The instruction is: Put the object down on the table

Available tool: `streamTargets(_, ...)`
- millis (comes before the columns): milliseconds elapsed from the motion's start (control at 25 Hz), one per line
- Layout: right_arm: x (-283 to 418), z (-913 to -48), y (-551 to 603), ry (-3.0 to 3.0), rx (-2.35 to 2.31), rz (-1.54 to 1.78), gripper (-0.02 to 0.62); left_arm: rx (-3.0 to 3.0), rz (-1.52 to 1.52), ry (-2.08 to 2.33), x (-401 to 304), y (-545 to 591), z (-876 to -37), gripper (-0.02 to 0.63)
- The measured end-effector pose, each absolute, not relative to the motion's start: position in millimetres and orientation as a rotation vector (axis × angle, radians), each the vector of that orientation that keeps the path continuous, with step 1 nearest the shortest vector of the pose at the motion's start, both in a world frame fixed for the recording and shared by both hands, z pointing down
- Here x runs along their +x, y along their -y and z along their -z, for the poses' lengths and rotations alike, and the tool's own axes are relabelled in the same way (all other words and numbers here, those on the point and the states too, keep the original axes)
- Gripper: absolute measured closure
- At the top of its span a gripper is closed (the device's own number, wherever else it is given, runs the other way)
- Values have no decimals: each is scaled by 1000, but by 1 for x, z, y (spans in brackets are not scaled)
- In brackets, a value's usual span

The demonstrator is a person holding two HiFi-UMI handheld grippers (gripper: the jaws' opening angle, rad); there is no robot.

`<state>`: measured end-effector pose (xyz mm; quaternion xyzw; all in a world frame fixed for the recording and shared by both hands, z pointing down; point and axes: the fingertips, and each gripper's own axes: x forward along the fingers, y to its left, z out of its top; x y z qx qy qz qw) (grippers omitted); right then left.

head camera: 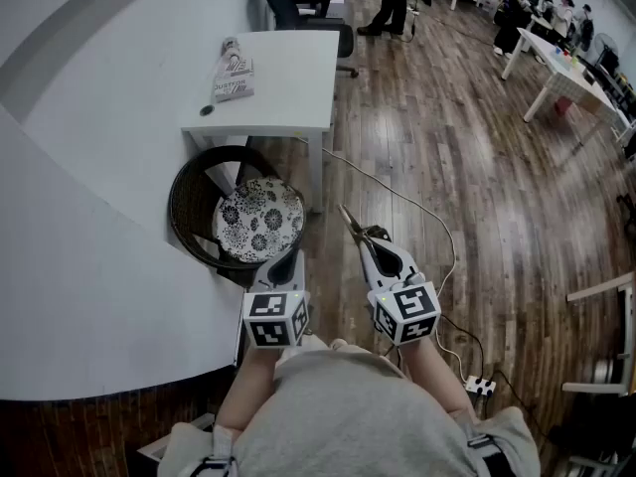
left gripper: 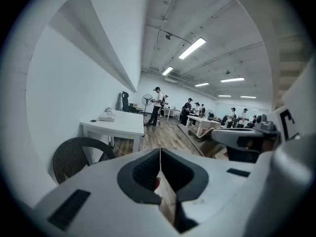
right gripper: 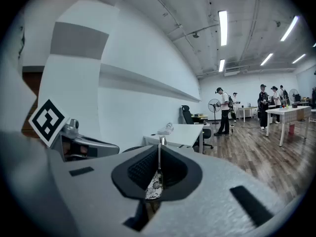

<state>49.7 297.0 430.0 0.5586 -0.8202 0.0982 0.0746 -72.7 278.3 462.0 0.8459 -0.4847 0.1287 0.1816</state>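
Metallic, slim, long object (head camera: 350,221) clamped in right gripper (head camera: 370,240), left gripper (head camera: 289,260) closed, empty

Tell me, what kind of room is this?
Probably a shared office or workshop: a white rectangular table, a black swivel office chair, and people gathered at more white tables on a wooden plank floor.

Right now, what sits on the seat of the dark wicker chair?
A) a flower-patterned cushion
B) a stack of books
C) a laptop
A: in the head view a flower-patterned cushion fills the seat of the wicker chair beside the white table.
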Motion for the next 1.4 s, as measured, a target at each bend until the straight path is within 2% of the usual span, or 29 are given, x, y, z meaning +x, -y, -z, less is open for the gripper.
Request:
streamTargets(880,55,-441,-281,2458,1649,-326,589,2348,-363,1380,-68,-266,-472,597)
streamTargets(1400,71,-449,-208,2458,1654,-333,589,2346,-335,1387,-56,-190,-479,597)
